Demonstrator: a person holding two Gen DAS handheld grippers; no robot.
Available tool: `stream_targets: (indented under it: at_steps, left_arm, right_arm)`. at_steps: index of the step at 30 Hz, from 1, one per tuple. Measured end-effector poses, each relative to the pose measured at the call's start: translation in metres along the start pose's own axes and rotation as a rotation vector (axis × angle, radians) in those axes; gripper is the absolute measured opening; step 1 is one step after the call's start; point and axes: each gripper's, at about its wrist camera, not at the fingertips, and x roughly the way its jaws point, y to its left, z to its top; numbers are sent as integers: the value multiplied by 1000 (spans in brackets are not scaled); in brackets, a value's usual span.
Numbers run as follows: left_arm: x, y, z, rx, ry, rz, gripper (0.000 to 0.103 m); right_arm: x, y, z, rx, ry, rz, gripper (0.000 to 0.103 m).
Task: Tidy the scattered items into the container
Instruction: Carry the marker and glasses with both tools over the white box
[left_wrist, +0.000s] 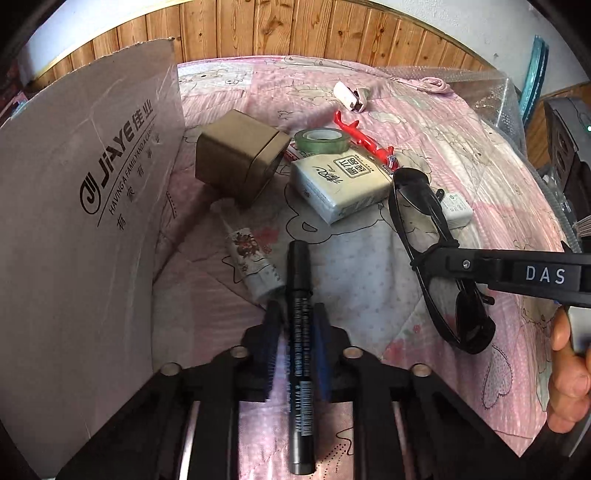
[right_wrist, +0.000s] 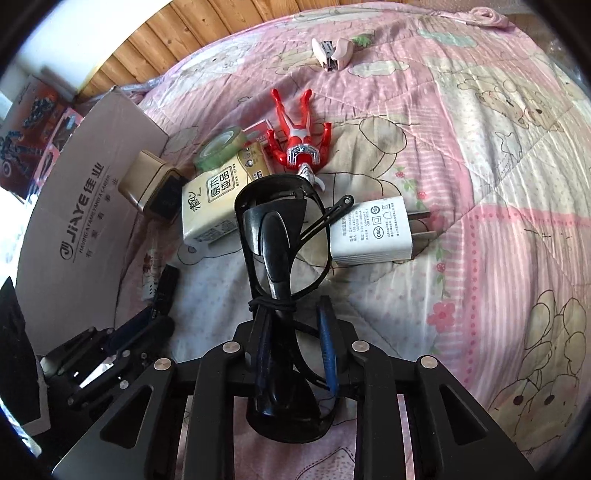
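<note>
A black marker (left_wrist: 299, 332) sits lengthwise between the blue pads of my left gripper (left_wrist: 295, 321), which is shut on it low over the pink quilt (left_wrist: 461, 155). Beside it on the left stands the tall cardboard box wall (left_wrist: 85, 206) printed JIAYE. My right gripper (right_wrist: 295, 317) is shut on folded black glasses (right_wrist: 280, 236), held above the bed. In the left wrist view those glasses (left_wrist: 417, 206) hang from the right gripper (left_wrist: 436, 258) over a white charger (left_wrist: 458, 208). The right wrist view shows the left gripper (right_wrist: 147, 317) at lower left.
On the quilt lie a tissue pack (right_wrist: 210, 206), green tape roll (right_wrist: 221, 147), red toy figure (right_wrist: 299, 129), small brown box (right_wrist: 147, 184), white charger (right_wrist: 373, 232), pink stapler (right_wrist: 332, 51) and a cream tube (left_wrist: 255, 262). A hand (left_wrist: 569, 369) holds the right gripper. A wood-panelled wall runs behind.
</note>
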Motion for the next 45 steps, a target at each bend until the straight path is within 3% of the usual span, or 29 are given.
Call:
stream_targets:
  at_steps: [2, 5, 16, 27, 45]
  left_arm:
    - [-4, 2, -1, -12, 2, -13, 14]
    - [-16, 1, -3, -14, -17, -31, 14]
    - [-70, -8, -5, -22, -87, -68, 14]
    - [-104, -7, -2, -20, -94, -46, 14]
    - [-149, 20, 3, -84, -166, -101, 14]
  right_arm:
    - [-3, 0, -1, 4, -10, 17, 15]
    - [-12, -4, -1, 33, -31, 64, 13]
    - [-52, -12, -16, 106, -126, 166, 13]
    - [-78, 10, -39, 77, -160, 118, 13]
    - [-107, 72, -55, -6, -166, 98, 13]
